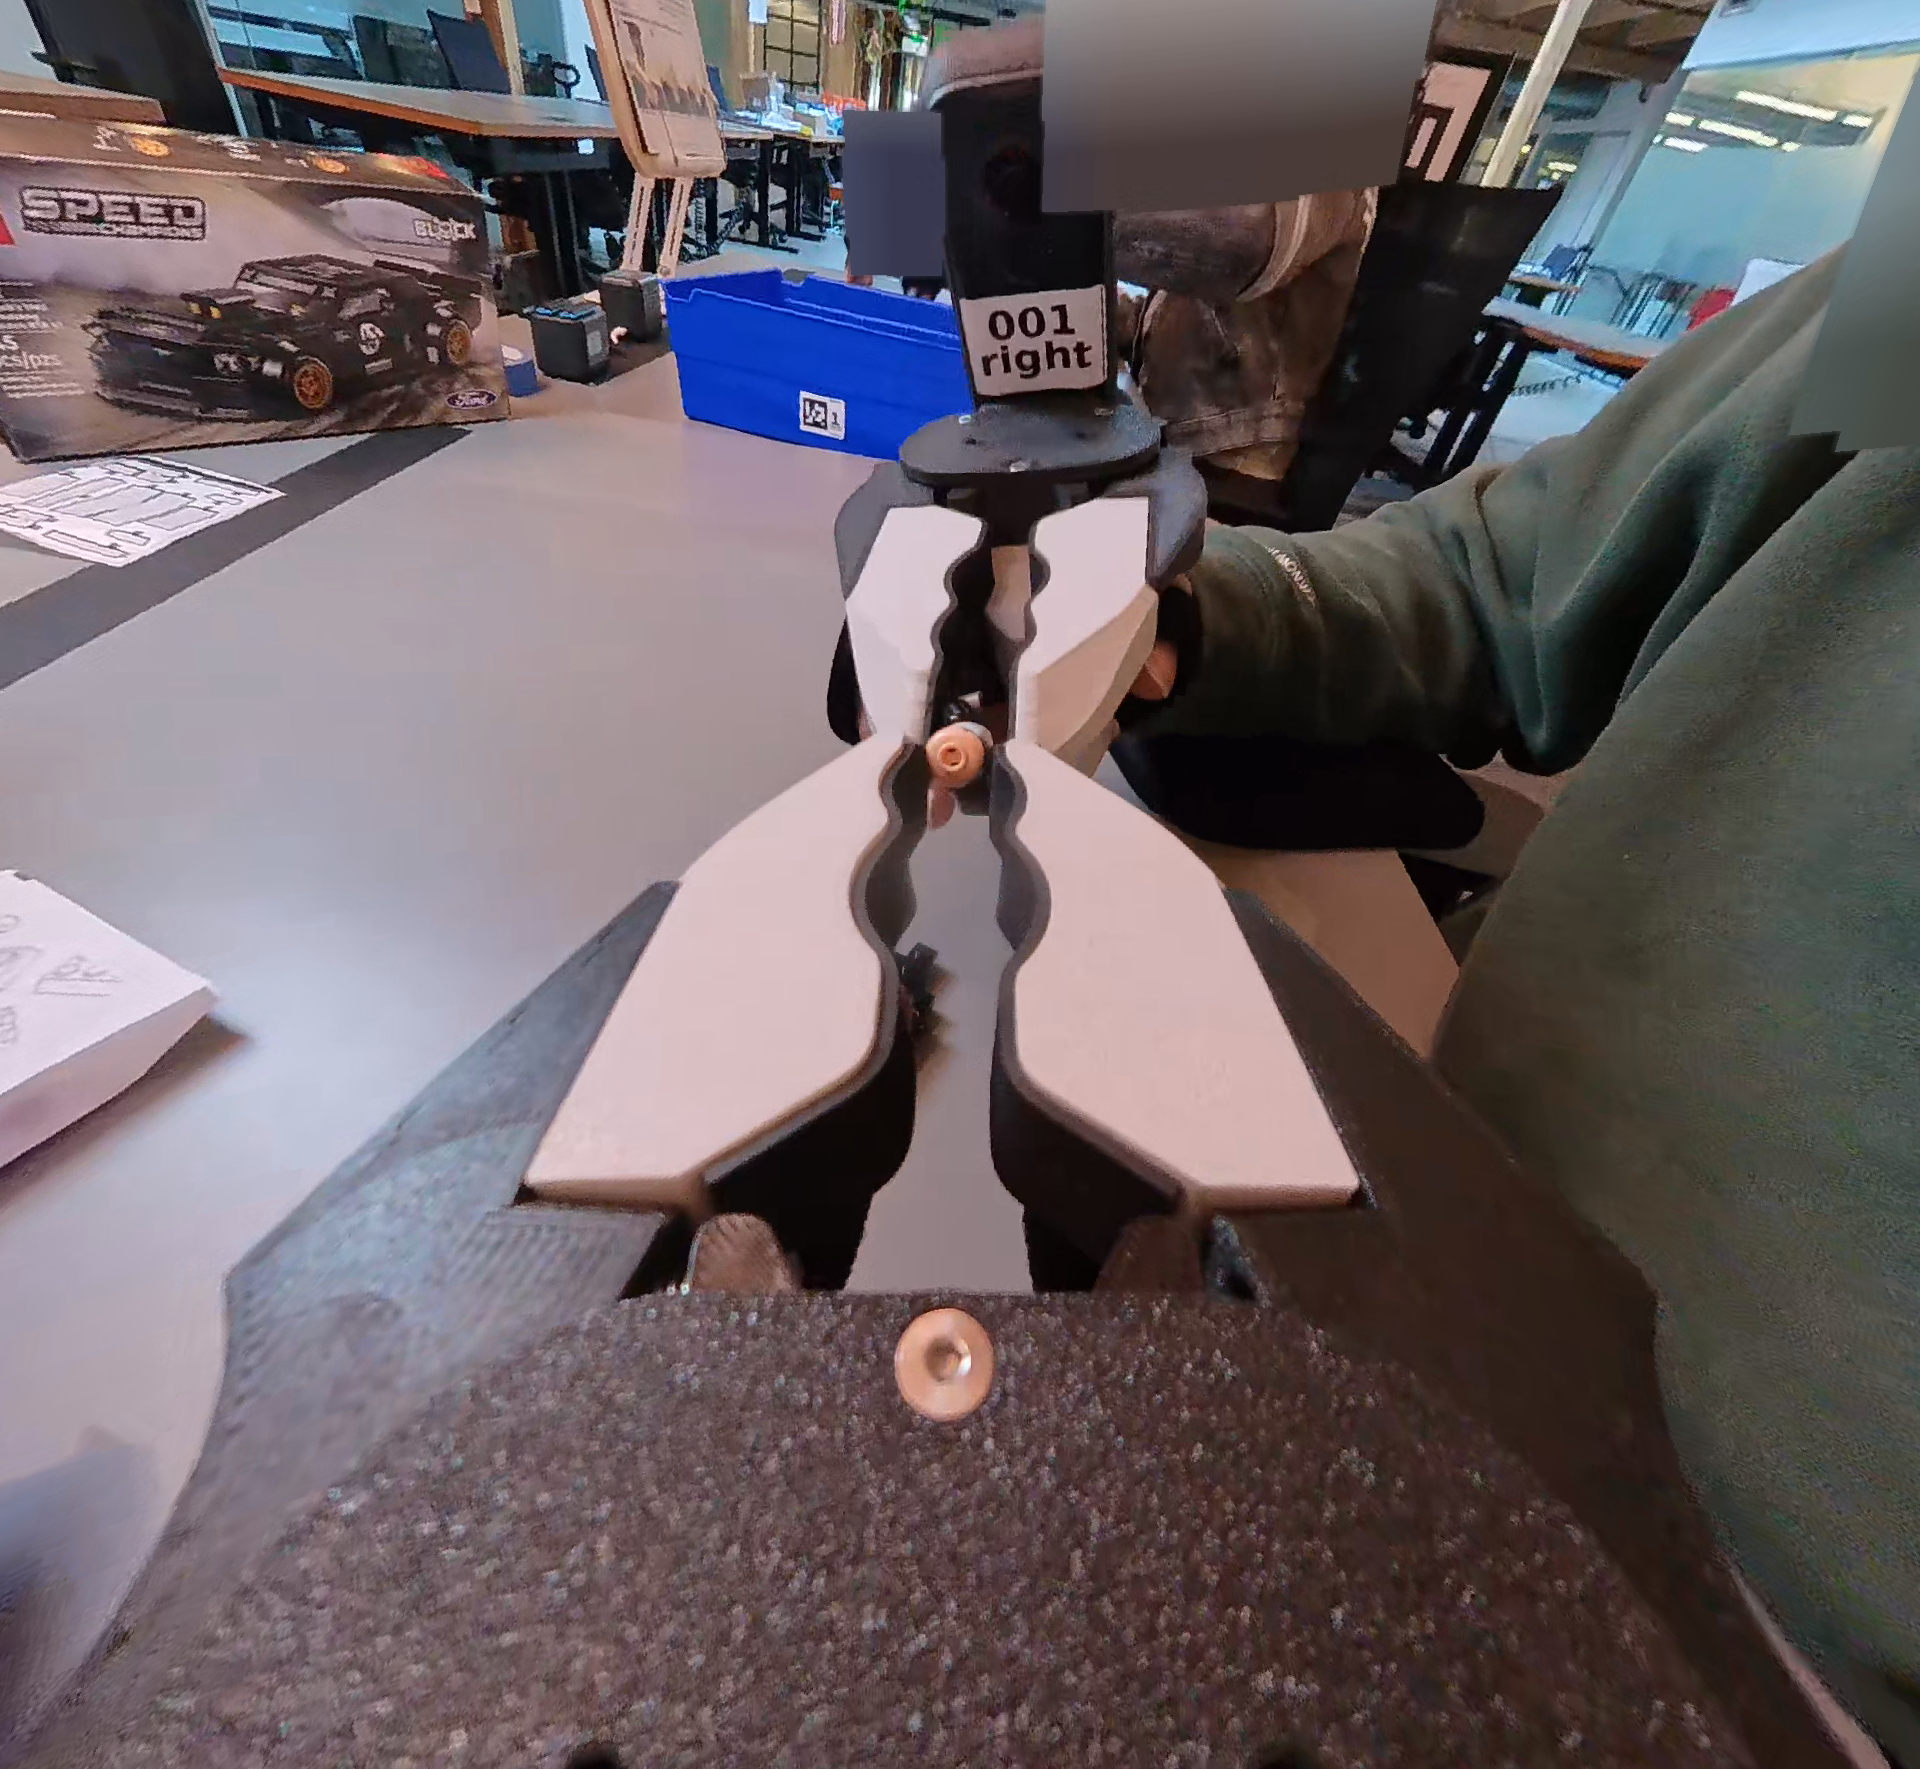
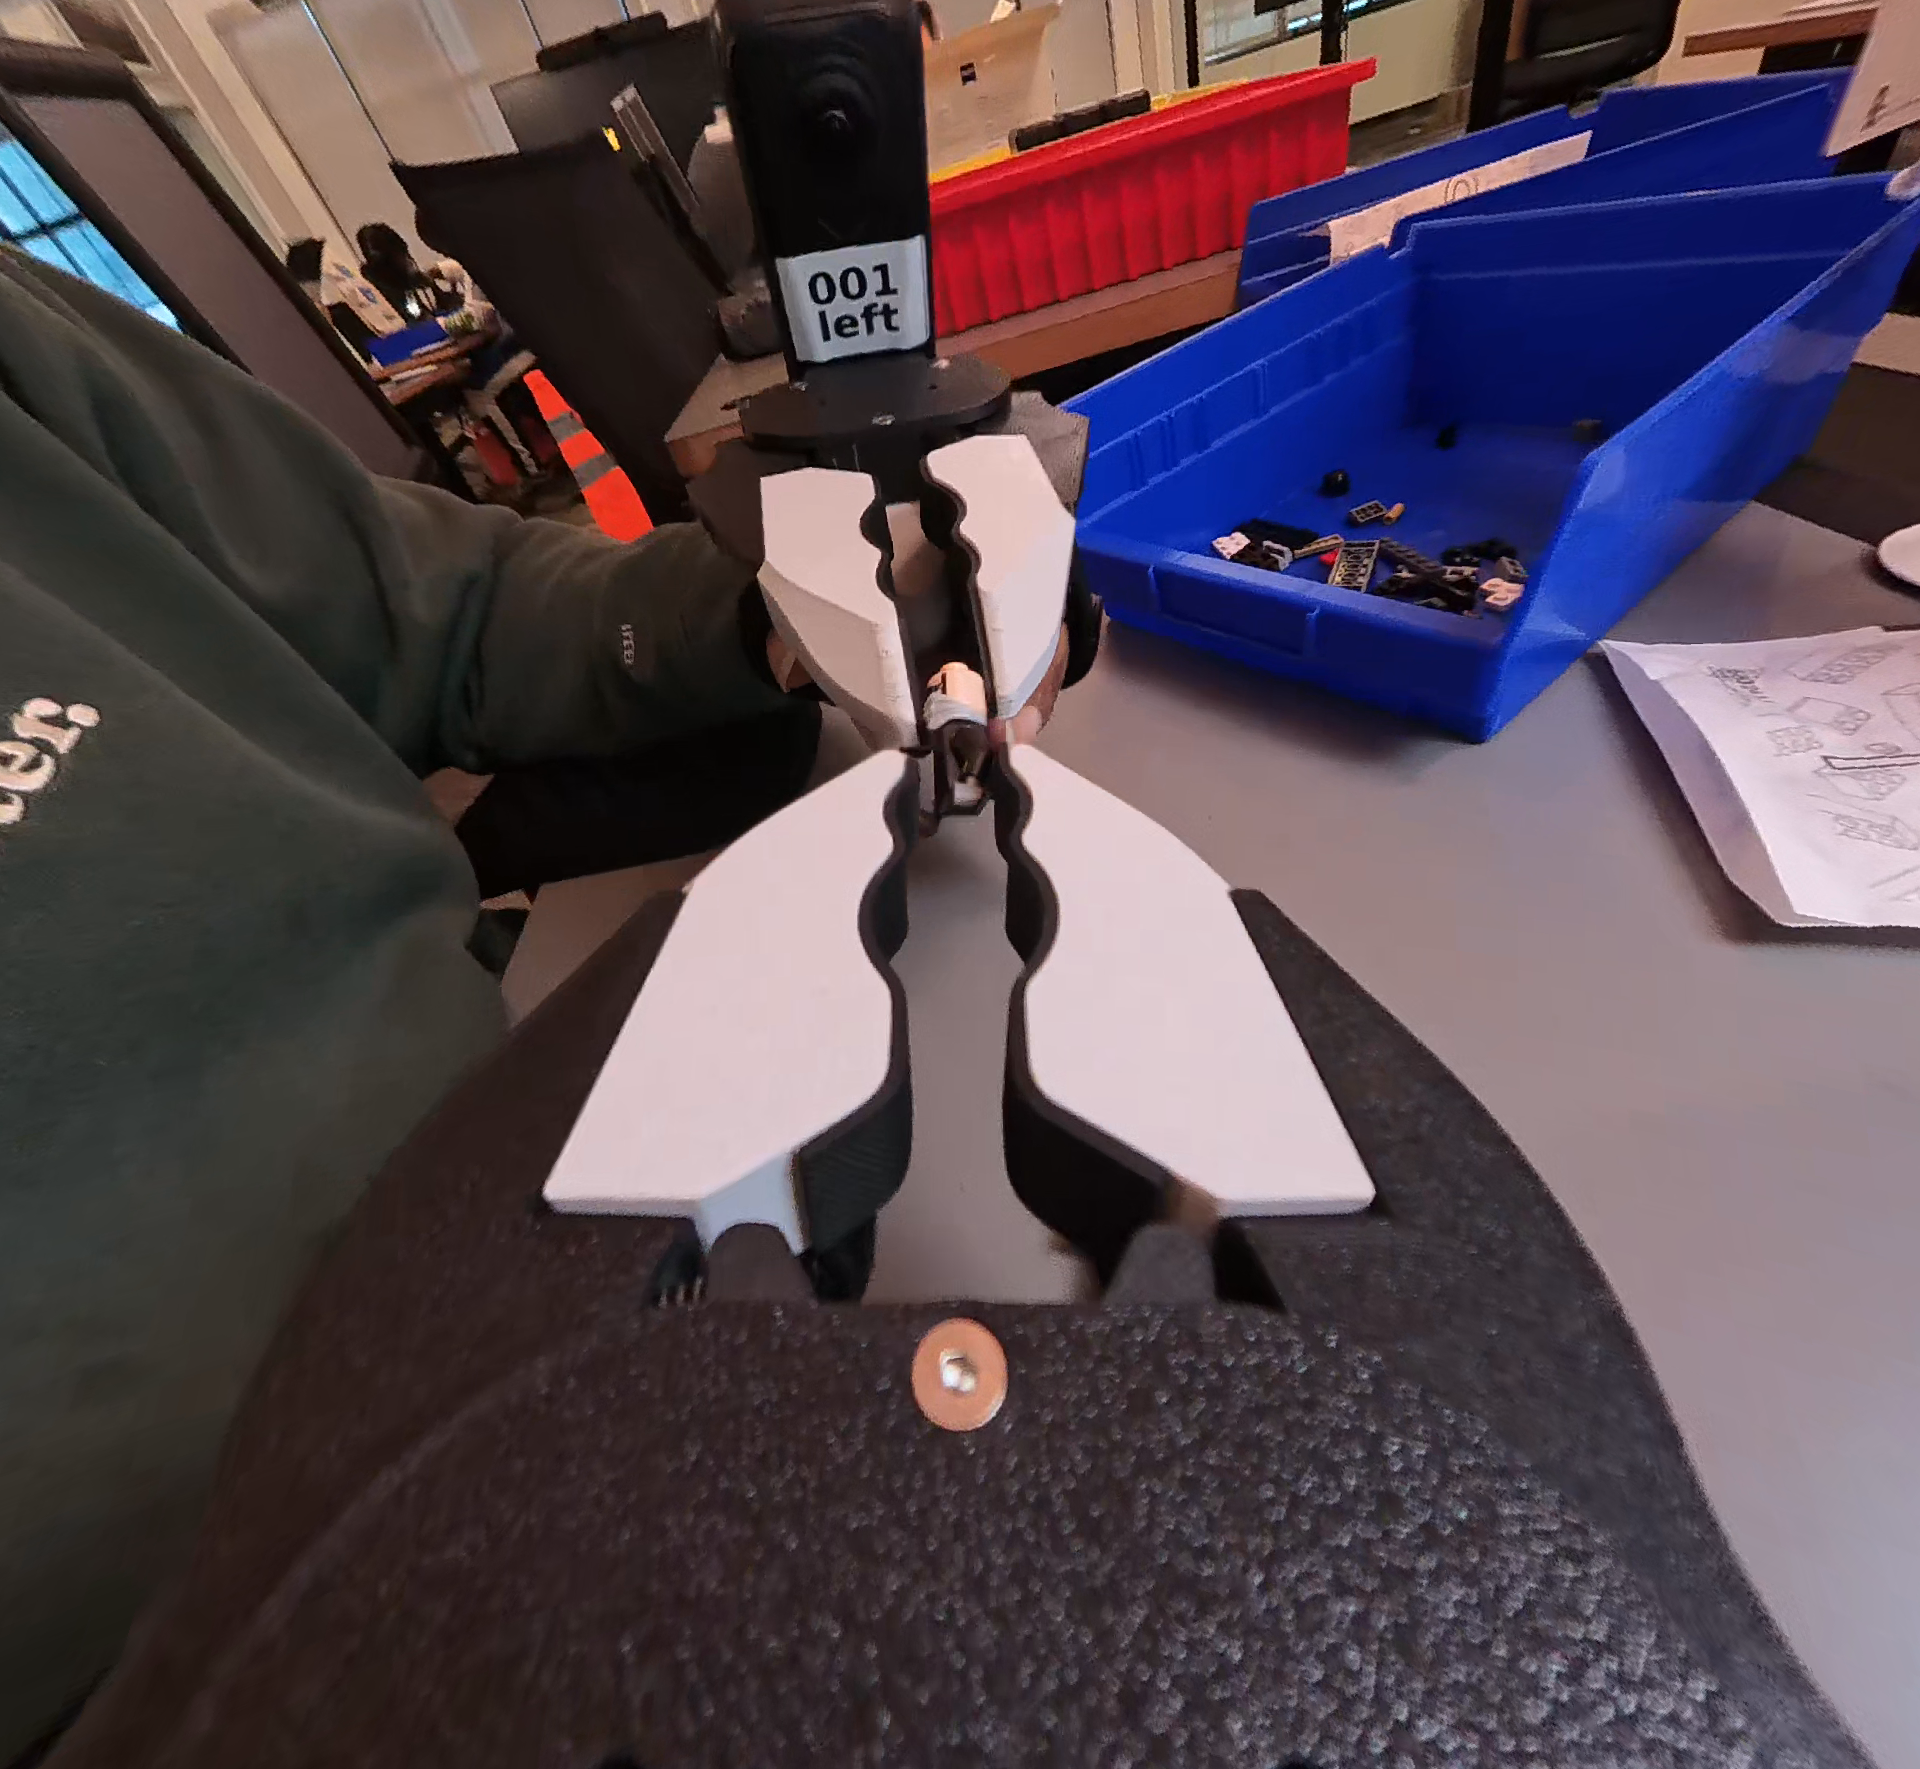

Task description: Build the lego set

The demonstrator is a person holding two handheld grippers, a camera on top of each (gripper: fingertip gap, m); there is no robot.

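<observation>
My two grippers meet tip to tip over a grey table [image 1: 468,732]. My left gripper [image 1: 951,765] is shut on a small tan round piece [image 1: 956,753] with a pale rim; it also shows in the right wrist view [image 2: 954,693], between the left gripper's [image 2: 951,717] tips. My right gripper [image 2: 958,769] is shut on a small black piece [image 2: 961,789] that touches the tan piece. In the left wrist view the right gripper [image 1: 971,720] points at me from the far side. A small black bit [image 1: 920,981] shows below my left fingers.
A car-picture box [image 1: 249,296], a blue bin [image 1: 810,358], a printed sheet [image 1: 125,504] and a booklet [image 1: 73,1013] lie to the left. A blue bin [image 2: 1558,369] with several loose small pieces, a red bin [image 2: 1143,181] and an instruction sheet [image 2: 1787,763] lie to the right. Green sleeves flank both grippers.
</observation>
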